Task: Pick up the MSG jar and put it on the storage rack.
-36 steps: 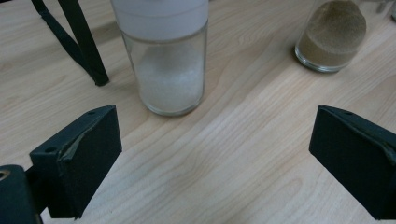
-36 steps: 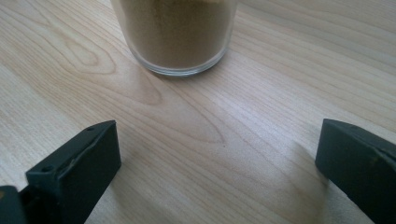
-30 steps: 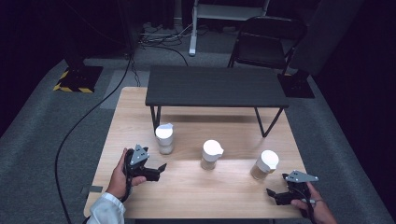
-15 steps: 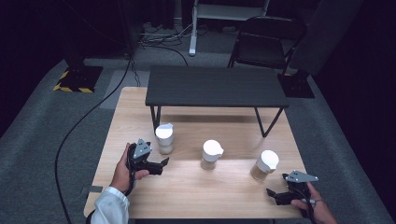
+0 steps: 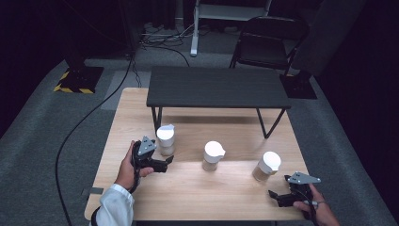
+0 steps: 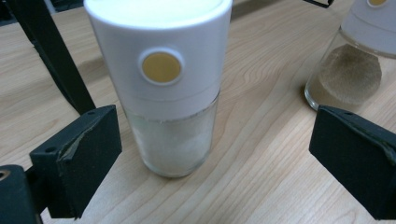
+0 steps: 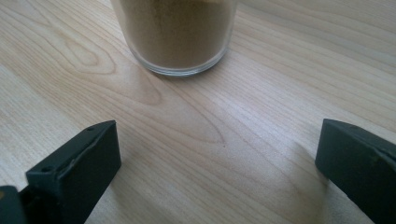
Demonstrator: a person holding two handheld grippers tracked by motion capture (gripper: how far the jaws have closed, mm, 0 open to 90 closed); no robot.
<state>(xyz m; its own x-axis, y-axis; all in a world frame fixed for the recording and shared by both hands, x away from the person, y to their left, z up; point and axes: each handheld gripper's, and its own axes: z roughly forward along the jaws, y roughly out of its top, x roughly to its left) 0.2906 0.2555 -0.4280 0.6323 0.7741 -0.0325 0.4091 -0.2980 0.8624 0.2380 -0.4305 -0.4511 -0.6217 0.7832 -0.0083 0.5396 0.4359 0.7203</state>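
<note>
Left tongs (image 5: 162, 162) low over the wooden surface (image 5: 197, 193), jaws spread wide, pinching nothing. Straight ahead of them at 12 o'clock in the left gripper view, the white-capped shaker (image 6: 163, 84): upright, clear glass below, pale white grains inside, a round yellow dot on the cap facing the camera. Standing just beyond the two black pads, closer to the left pad, not touching either. From the high view, same shaker (image 5: 165, 140) at roughly 1 o'clock from the left tongs, just beside them, near the leg of the small black table (image 5: 216, 87) standing on the surface.

Off at 2 o'clock in the left gripper view, a second shaker (image 6: 352, 65) with brown powder, well apart from the pads; from above, the middle one (image 5: 212, 155) of the row.

Right tongs (image 5: 280, 195) down near the front right corner, also spread wide and holding nothing. In the right gripper view, a brown-filled glass shaker (image 7: 175, 32) at 12 o'clock, standing on the wood beyond the jaws, a clear gap of bare grain between. From above, that shaker (image 5: 267, 166) at about 11 o'clock from the right tongs, near but apart.
</note>
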